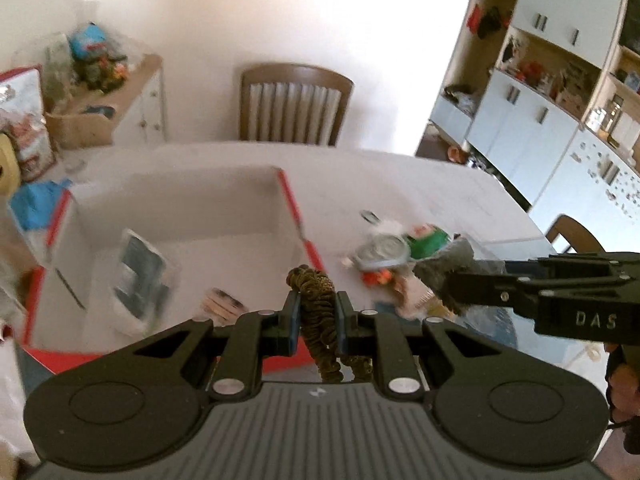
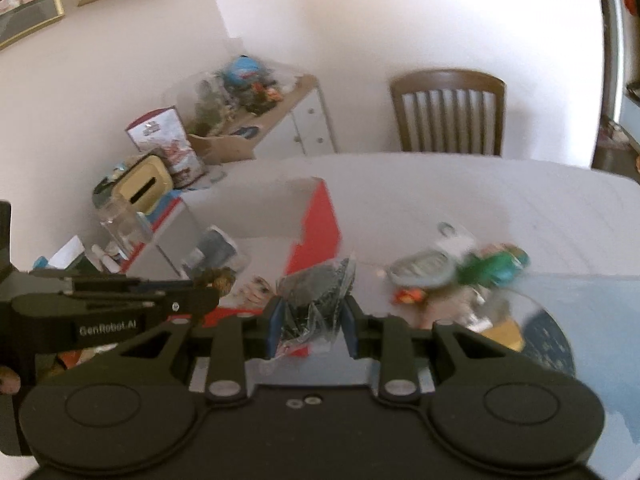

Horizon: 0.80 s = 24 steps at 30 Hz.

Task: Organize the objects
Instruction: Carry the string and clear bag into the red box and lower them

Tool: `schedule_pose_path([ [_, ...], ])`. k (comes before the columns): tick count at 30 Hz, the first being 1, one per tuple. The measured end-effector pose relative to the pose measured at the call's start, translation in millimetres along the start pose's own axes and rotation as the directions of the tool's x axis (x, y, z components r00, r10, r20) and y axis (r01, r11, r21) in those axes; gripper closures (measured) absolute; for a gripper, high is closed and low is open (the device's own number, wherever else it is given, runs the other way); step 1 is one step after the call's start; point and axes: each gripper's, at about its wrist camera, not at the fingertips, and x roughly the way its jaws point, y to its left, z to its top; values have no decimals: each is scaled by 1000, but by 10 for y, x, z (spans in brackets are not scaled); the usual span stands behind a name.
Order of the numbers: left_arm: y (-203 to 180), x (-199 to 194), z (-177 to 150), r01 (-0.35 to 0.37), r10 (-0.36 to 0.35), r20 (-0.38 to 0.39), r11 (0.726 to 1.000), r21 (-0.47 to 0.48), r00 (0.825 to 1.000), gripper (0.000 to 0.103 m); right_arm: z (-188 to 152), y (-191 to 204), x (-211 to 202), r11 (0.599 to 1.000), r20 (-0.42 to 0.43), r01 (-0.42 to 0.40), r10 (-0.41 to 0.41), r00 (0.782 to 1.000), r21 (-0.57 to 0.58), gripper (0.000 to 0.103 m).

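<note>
My left gripper (image 1: 317, 303) is shut on a brown patterned scrunchie (image 1: 318, 312) and holds it above the near right corner of the open red-edged white box (image 1: 192, 216). My right gripper (image 2: 313, 312) is shut on a clear plastic bag of dark stuff (image 2: 316, 296), just right of the box (image 2: 320, 220); it shows in the left wrist view (image 1: 444, 280) too. A clear packet (image 1: 140, 276) and a small card (image 1: 222, 302) lie inside the box. A pile of small items, with a green packet (image 1: 428, 242) and a round tin (image 1: 384, 254), lies on the table to the right.
The white table (image 1: 400, 184) has a wooden chair (image 1: 294, 104) at its far side. A sideboard with clutter (image 1: 100, 92) stands at the left, white cupboards (image 1: 540, 112) at the right. Boxes and a jar (image 2: 124, 220) crowd the table's left edge. A blue round mat (image 2: 548, 340) lies near right.
</note>
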Motion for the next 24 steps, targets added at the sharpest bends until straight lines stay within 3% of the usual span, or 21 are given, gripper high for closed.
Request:
schedule_pose_path([
  [8, 454, 77, 214, -74, 75, 27, 997, -7, 997, 86, 254, 447, 312, 996, 9, -27, 27, 1000, -82, 74],
  [12, 675, 250, 245, -111, 112, 3, 993, -31, 994, 86, 374, 598, 585, 994, -11, -32, 31, 999, -107, 74],
  [24, 977, 898, 189, -128, 127, -103, 992, -5, 987, 86, 557, 723, 1567, 989, -128, 16, -35, 991, -146, 74],
])
